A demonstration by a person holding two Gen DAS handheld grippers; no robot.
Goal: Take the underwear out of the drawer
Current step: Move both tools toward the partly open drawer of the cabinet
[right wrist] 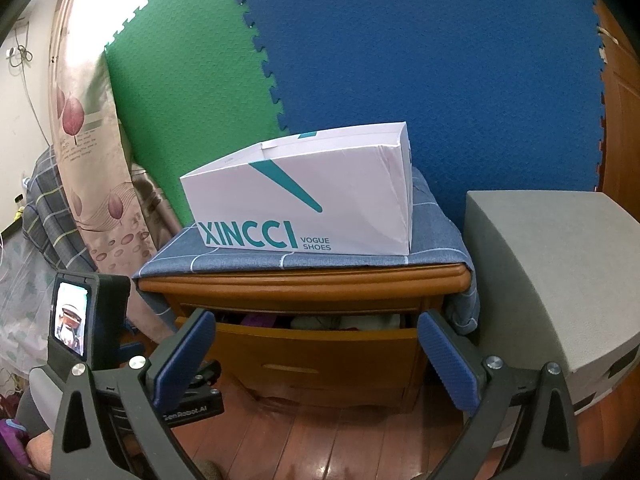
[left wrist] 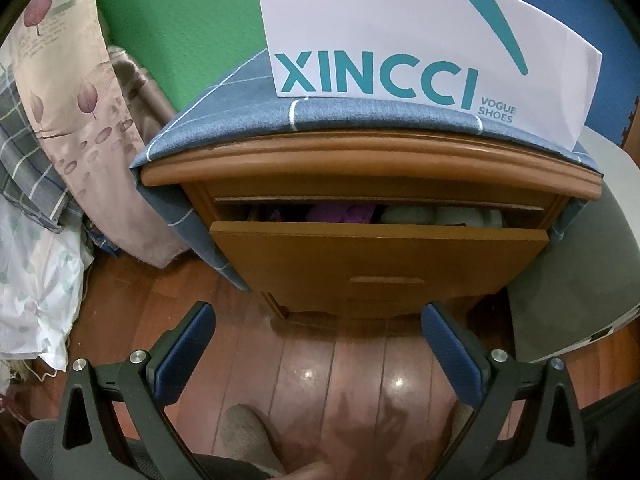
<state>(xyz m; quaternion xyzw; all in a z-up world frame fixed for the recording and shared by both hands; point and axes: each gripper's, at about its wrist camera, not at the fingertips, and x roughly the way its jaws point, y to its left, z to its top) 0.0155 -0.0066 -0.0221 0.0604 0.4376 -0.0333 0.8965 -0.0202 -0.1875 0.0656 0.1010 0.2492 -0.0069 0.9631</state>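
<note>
Green (right wrist: 180,120) and blue foam mats (right wrist: 440,80) are covering the wall behind a wooden nightstand (right wrist: 304,284) that is standing on a glossy wood floor (left wrist: 320,380), while a floral curtain (right wrist: 92,152) is hanging to its left and a grey block (right wrist: 552,264) is sitting just beside its right.

Purple underwear (left wrist: 340,213) in brown drawer (left wrist: 380,256), white-teal box (right wrist: 304,200)

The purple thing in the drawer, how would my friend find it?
Find the wooden nightstand with the white shoe box on top. Its top drawer is open a crack, with clothes showing in the gap. The purple garment lies left of the middle; the bundles to its right are pale grey-white.
</note>
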